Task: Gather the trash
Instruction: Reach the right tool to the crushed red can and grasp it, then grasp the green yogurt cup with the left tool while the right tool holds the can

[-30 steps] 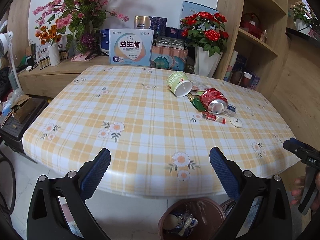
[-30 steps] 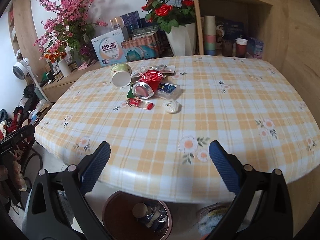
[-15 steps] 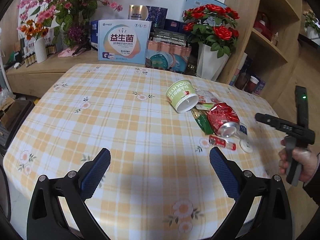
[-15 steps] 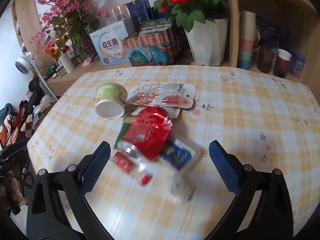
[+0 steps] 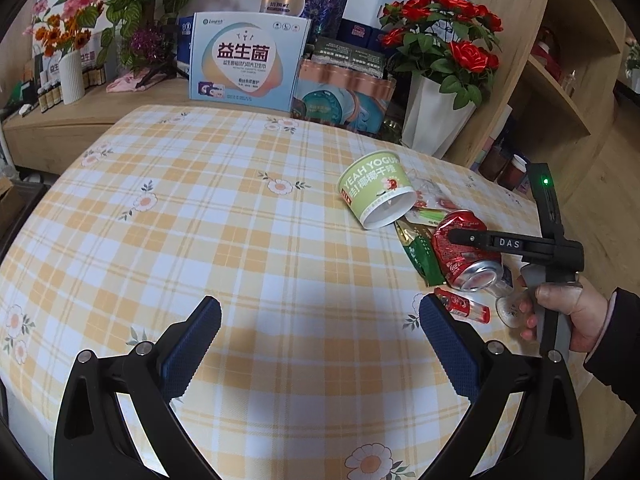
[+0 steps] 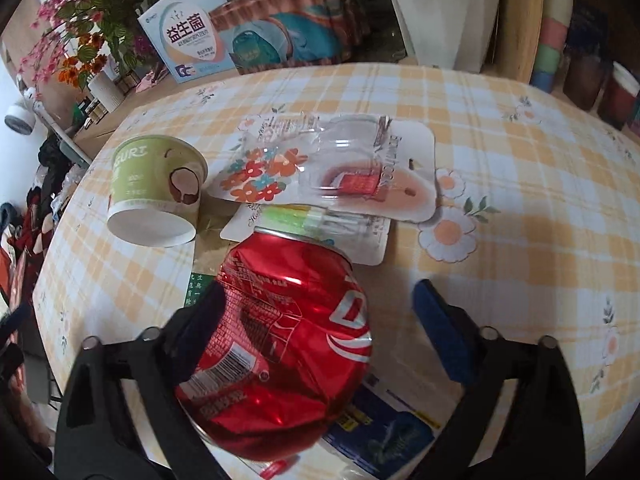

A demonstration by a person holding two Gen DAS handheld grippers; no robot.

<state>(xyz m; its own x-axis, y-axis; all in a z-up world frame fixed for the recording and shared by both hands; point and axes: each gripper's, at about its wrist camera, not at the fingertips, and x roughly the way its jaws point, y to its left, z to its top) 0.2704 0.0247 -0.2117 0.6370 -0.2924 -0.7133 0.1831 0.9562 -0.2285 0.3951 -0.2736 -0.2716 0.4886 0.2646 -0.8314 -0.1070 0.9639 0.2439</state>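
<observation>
The right gripper (image 6: pixel 316 316) is lowered over a crushed red can (image 6: pixel 280 344) lying on its side on the checked tablecloth (image 5: pixel 240 240). Its jaws are closing with the can between them, and a gap is seen at the right pad, so nothing is gripped yet. The left gripper (image 5: pixel 320 328) is held released and empty above bare cloth. Beside the can are seen a tipped green yogurt cup (image 5: pixel 376 196), plastic wrappers (image 6: pixel 332 168) and a green packet (image 5: pixel 420 252).
</observation>
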